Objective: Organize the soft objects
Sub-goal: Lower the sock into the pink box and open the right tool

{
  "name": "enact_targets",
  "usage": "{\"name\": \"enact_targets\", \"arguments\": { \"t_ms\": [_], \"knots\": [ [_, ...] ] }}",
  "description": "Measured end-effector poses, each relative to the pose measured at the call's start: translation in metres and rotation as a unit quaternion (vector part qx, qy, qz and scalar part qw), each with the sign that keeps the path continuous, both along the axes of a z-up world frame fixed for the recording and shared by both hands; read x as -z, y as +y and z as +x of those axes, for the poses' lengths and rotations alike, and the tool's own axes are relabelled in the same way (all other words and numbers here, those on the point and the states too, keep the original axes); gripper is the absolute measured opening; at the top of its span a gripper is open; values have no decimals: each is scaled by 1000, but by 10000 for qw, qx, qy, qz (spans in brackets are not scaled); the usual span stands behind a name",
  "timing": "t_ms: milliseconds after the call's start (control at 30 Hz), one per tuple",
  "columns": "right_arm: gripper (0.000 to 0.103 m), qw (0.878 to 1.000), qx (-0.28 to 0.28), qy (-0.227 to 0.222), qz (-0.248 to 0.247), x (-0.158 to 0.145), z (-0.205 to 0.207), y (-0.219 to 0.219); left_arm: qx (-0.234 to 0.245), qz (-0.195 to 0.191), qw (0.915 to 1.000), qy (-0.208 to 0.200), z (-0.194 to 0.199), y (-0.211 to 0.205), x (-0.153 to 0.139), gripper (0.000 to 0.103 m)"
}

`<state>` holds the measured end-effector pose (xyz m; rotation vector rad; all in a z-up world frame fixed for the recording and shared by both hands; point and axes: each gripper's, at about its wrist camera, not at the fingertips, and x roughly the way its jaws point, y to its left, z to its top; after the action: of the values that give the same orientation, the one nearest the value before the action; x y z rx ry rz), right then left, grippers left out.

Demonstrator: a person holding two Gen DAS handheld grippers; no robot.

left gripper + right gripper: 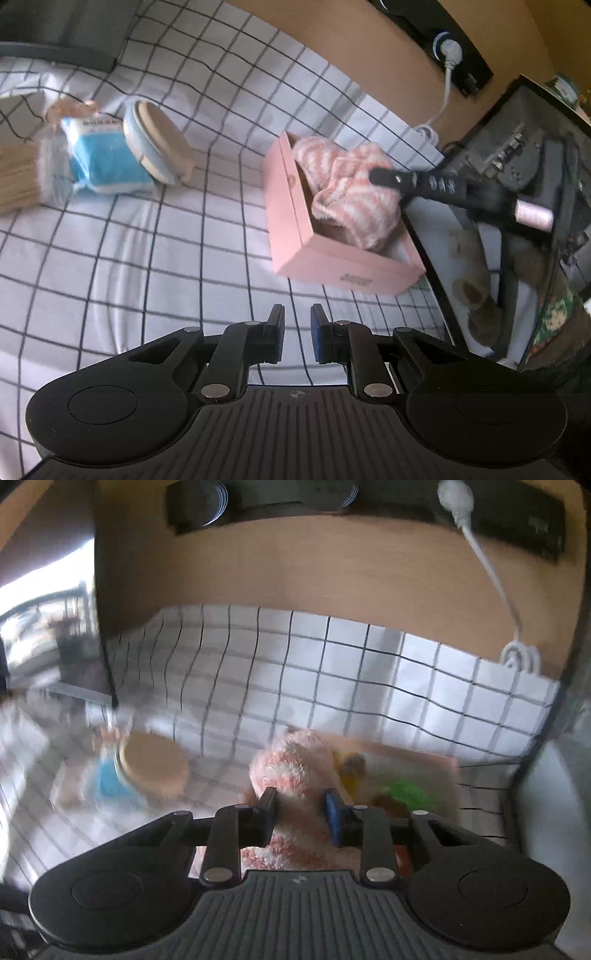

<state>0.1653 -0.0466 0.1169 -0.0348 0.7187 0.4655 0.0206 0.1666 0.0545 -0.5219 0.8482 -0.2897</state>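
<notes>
A pink box (295,229) lies on the checked bed sheet (147,258). A fluffy pink-and-white striped cloth (351,206) bulges out of its top. My right gripper (384,176) reaches in from the right, with its black fingers on that cloth. In the right wrist view my right gripper (300,801) is shut on the striped cloth (295,764), which fills the gap between the pads. Something green (406,794) and something yellow (351,771) lie blurred in the box behind it. My left gripper (297,314) hangs over bare sheet in front of the box, its jaws a narrow slit apart and empty.
A round tub with a wooden lid (159,144) and a blue-and-white pack (103,158) lie at the far left of the bed. A wooden headboard (369,55) with a white cable (447,85) runs behind. A black-framed bin (480,295) holding brown plush stands on the right.
</notes>
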Motion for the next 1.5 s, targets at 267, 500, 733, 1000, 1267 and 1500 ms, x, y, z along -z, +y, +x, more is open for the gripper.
{"name": "enact_targets", "arguments": {
  "t_ms": [267,500,733,1000,1267,1500],
  "knots": [
    [27,9887,19,1468,291,39,43,3,-60,263,9994,-236,3,-2,-17,16],
    [25,9791,46,2031,115,78,62,8,-137,122,9997,-178,15,-6,3,16],
    [30,9823,-28,1858,-234,76,60,26,-174,526,9982,243,23,-9,13,16],
    [66,9959,-127,884,-142,44,18,8,-903,955,9873,888,29,35,32,16],
    [72,9979,-88,-378,-511,-9,16,24,-658,842,9902,903,22,38,16,16],
    [20,9966,-83,-14,-821,15,77,63,-106,867,9944,592,-5,22,2,16]
  ]
}}
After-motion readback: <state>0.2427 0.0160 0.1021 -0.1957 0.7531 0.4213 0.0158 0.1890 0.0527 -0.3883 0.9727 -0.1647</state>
